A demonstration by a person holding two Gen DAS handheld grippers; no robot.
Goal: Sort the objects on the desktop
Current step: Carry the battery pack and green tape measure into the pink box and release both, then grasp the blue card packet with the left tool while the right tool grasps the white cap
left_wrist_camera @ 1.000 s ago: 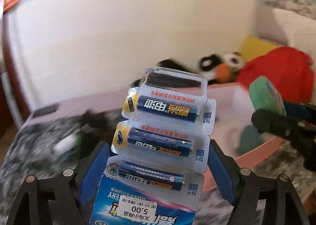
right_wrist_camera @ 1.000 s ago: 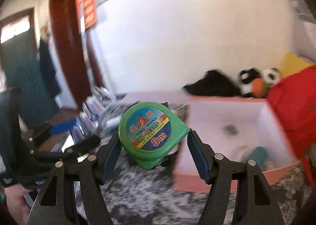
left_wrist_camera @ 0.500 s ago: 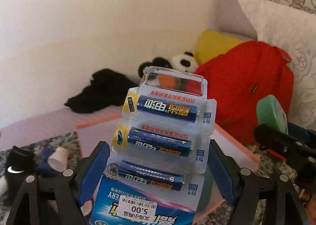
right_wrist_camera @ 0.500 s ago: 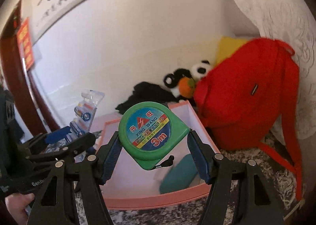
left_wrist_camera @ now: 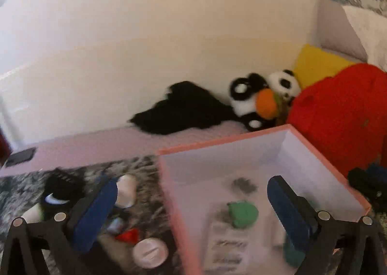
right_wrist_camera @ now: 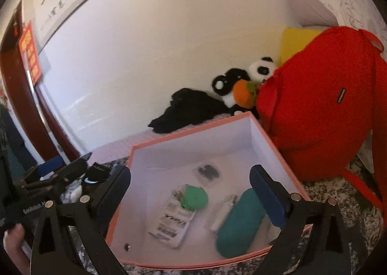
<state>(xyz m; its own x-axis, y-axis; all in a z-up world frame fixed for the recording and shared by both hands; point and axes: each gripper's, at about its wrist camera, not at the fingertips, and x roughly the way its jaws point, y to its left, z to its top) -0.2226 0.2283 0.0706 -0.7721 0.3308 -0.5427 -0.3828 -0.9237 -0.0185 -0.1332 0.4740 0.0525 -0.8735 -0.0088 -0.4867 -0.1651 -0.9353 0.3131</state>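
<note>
Clutter [left_wrist_camera: 125, 224] left to sort lies outside the pink box [left_wrist_camera: 338, 173], low and left, nearest our left gripper [left_wrist_camera: 193, 207]; both it and our right gripper [right_wrist_camera: 191, 195] hang open and empty.

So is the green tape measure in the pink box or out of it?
In. The green tape measure lies on the floor of the pink box, partly on the battery pack; the right gripper is open and empty.
</note>
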